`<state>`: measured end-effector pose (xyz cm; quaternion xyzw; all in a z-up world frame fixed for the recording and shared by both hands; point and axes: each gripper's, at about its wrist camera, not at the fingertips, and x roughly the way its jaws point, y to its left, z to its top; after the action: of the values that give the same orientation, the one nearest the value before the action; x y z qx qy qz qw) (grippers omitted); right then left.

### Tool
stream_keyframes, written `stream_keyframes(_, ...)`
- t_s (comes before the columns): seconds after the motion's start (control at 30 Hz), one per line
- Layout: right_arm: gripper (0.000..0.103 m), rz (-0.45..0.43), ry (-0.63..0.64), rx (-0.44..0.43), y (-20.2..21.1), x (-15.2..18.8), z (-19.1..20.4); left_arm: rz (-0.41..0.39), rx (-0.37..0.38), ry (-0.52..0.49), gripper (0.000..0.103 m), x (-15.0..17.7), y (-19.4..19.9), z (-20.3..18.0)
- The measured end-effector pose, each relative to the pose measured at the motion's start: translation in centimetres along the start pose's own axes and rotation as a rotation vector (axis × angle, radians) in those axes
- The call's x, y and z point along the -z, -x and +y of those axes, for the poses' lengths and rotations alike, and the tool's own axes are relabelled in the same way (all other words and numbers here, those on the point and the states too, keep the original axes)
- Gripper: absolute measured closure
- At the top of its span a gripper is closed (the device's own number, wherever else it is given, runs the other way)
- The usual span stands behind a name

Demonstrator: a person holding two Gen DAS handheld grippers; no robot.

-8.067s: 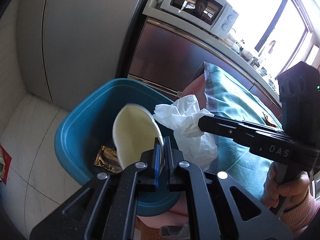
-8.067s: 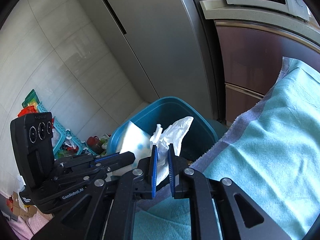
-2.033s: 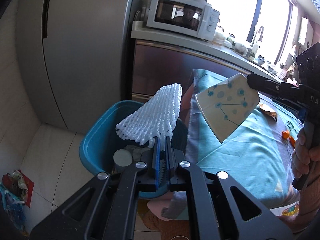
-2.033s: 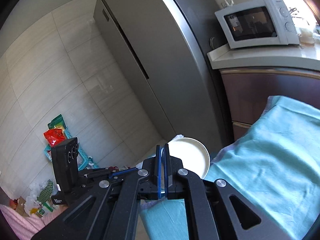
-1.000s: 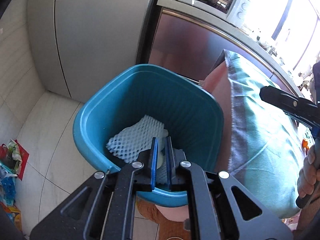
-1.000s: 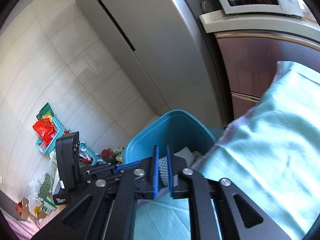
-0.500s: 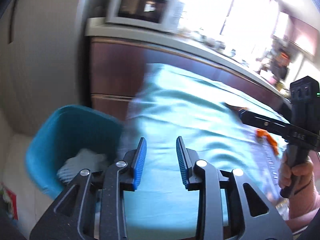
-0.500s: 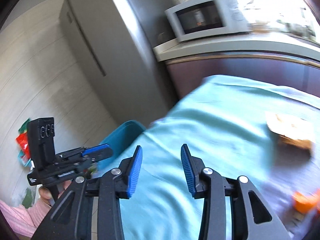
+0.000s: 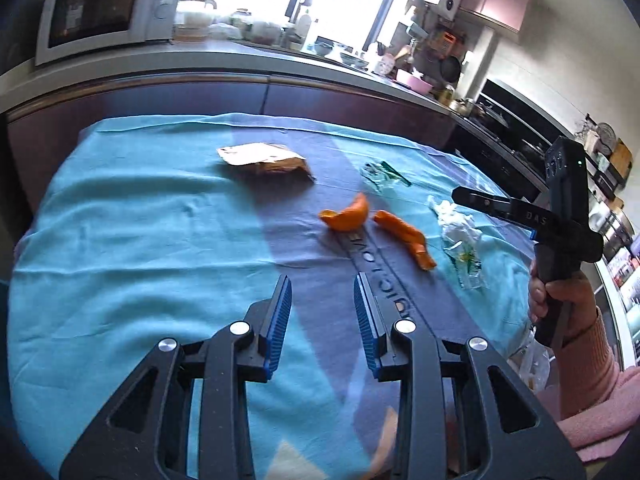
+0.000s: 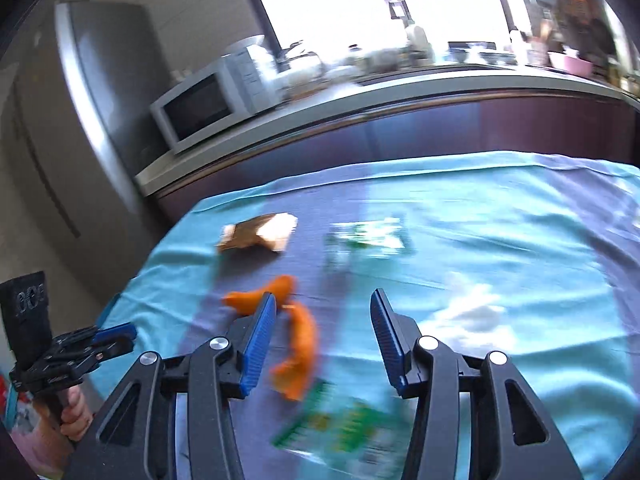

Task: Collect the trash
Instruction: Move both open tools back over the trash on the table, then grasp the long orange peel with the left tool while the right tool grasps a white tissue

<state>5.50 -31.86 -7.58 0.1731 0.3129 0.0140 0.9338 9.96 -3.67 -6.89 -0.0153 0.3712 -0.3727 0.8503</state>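
Note:
Trash lies on a table under a teal cloth (image 9: 120,240): a brown paper wrapper (image 9: 266,159), two orange peels (image 9: 348,216) (image 9: 404,236), a crumpled white tissue (image 9: 456,220) and clear green-printed wrappers (image 9: 384,172). My left gripper (image 9: 322,308) hangs open over bare cloth, nothing between its blue pads. My right gripper (image 10: 320,328) is over the litter, jaws opening and empty; an orange peel (image 10: 298,344) and a green-printed wrapper (image 10: 344,428) lie below it. The right gripper (image 9: 496,204) also shows at the right in the left wrist view. The right wrist view is blurred.
A kitchen counter (image 9: 240,64) with a microwave (image 9: 100,12) and dishes runs behind the table. A grey fridge (image 10: 92,92) stands at the left. A hand in a pink sleeve (image 9: 580,344) holds the right gripper.
Both grippers have swung away from the blue bin to over the table. Both have opened after letting go of the foam net and the plate.

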Motion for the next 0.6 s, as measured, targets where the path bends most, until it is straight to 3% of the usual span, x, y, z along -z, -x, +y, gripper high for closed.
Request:
stream_keyframes(0.17, 0.055, 0.004, -0.052, 0.057, 0.3, 0.5, -3.9, 0.054, 0.073, -0.069, 0.072, -0.7, -3.6, -4.5)
stream_keyframes(0.23, 0.05, 0.018, -0.056, 0.066, 0.0, 0.7, -4.6, 0.076, 0.091, -0.083, 0.071, -1.1, -5.0, -5.8)
stream_keyframes(0.5, 0.05, 0.059, -0.05, 0.054, -0.7, 2.1, -5.0, 0.153, 0.11, -0.104, 0.072, -2.3, -9.4, -8.6)
stream_keyframes(0.6, 0.055, 0.07, -0.052, 0.039, -1.0, 2.2, -5.1, 0.178, 0.101, -0.104, 0.072, -2.4, -10.5, -9.1)
